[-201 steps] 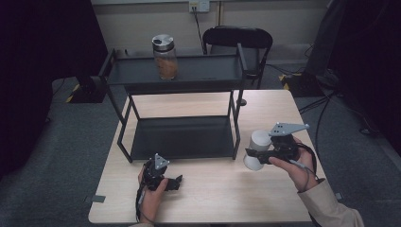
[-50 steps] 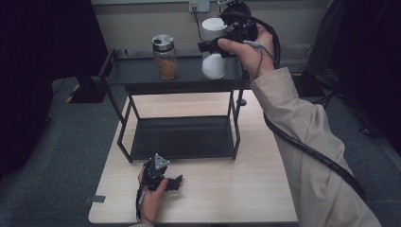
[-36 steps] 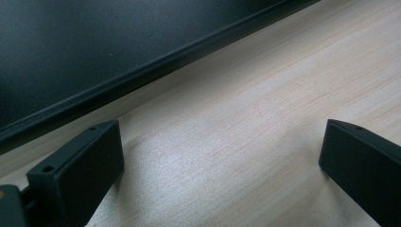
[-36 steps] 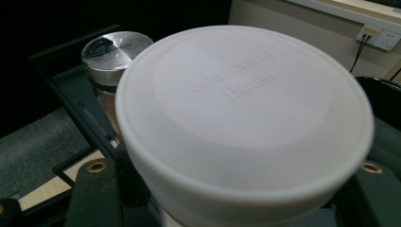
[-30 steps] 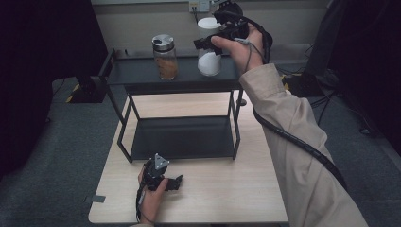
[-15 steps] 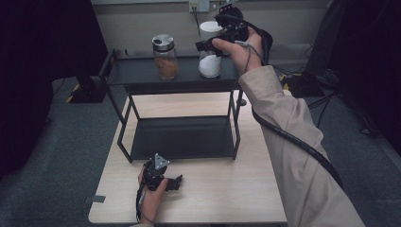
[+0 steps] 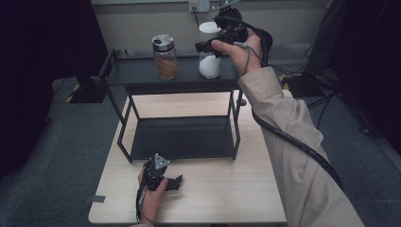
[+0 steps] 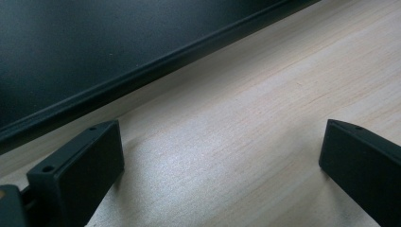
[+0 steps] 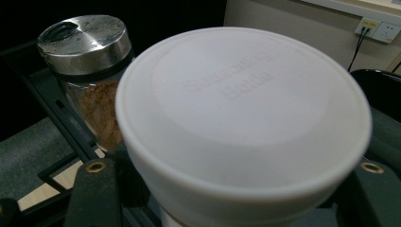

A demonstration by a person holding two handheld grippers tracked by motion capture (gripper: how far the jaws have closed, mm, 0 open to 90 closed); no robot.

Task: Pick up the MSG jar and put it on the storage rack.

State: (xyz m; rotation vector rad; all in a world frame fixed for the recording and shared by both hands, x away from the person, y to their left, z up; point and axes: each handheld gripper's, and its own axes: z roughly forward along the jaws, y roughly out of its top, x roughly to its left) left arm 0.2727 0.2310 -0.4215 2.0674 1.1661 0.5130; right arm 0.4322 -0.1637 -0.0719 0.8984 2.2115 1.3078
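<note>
A person's right arm, in a beige sleeve (image 7: 298, 142), stretches forward over a wooden tabletop (image 7: 213, 189) to the top shelf (image 7: 142, 71) of a black two-tier rack. The right hand (image 7: 243, 47) holds the right claw (image 7: 208, 46) level at the shelf's far right end, with its jaws closed around a white jar (image 7: 209, 49) just below the lid. The jar stands upright on the shelf, near a glass jar (image 7: 164, 56) with a metal lid and brown contents to its left; the two stand apart.

The left hand (image 7: 152, 196) rests low on the tabletop near its front edge, holding the left claw (image 7: 177, 181) just in front of the rack's lower shelf (image 7: 184, 137).

The right gripper view looks down on the white jar's (image 9: 243, 118) lid from close up, with faint raised lettering too blurred to read, and black jaws pressed on either side. The glass jar (image 9: 90, 71) sits behind it.

The left gripper view shows its two jaws spread wide with nothing between them, bare tabletop (image 8: 236, 142) beneath, and the lower shelf's (image 8: 94, 56) dark edge just ahead.
</note>
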